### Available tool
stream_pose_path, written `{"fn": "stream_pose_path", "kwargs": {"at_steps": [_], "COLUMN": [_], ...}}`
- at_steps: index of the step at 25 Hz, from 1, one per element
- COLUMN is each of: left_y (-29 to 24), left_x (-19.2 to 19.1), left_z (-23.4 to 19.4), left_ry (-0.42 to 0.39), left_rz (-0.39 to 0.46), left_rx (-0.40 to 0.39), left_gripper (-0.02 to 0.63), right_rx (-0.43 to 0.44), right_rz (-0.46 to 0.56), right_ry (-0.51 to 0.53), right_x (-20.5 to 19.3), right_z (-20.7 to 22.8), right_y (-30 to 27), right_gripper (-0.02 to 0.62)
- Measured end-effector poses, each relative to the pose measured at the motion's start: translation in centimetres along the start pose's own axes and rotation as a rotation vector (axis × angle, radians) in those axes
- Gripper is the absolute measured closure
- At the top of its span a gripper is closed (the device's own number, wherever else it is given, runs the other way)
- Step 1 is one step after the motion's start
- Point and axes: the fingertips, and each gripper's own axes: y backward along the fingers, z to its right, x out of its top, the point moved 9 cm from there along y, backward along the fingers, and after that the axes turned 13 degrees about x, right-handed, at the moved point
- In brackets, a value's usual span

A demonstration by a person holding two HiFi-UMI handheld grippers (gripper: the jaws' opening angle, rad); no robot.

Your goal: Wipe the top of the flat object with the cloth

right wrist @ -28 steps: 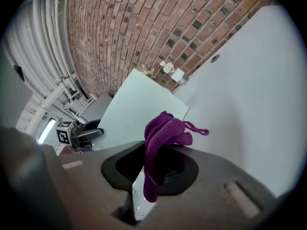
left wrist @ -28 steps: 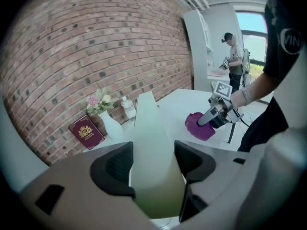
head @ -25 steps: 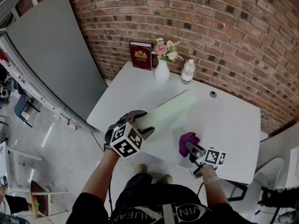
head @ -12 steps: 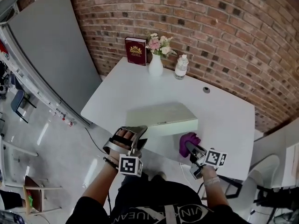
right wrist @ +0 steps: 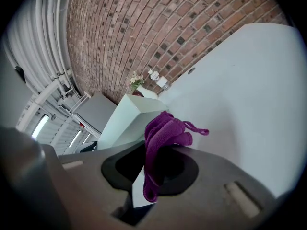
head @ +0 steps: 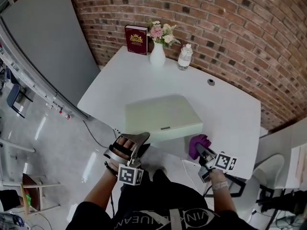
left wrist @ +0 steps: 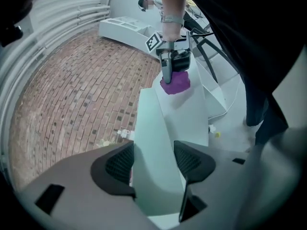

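Clamping the near edge of the flat object, the left gripper has its fingers clenched on it, slab sandwiched between both pads. My read: that's an anchor, so the piece doesn't skate once wiping pressure goes on.

Right gripper is just off the object's near right corner, fingers grasping the purple cloth. The cloth is bunched, with a wad sticking out past the fingertips, which gives a soft face to drag and keeps hard parts off the surface. Cloth sits beside the corner and isn't on the top yet, so no wiping is under way.

The object lies flat on the white tabletop, pale green, broad face up, near edge about at the tabletop's front edge. That's likely why it can be pinched from this side.

Far end: book, vase with flowers and a bottle against the brick wall, well apart from the wipe zone.
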Motion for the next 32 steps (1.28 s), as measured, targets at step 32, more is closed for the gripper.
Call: {"fn": "stream_pose_path", "kwargs": {"at_steps": [32], "left_y": [4.9], "left_x": [-3.4], "left_z": [4.9], "left_ry": [0.343], "left_rz": [-0.095], "left_rx": [-0.056], "left_gripper": [0.557], "right_rx": [-0.194], "right_rz": [-0.194], "right_ry": [0.313], "right_x": [1.4], "right_z": [-2.1], "right_y": [1.4], "right_gripper": [0.531]}}
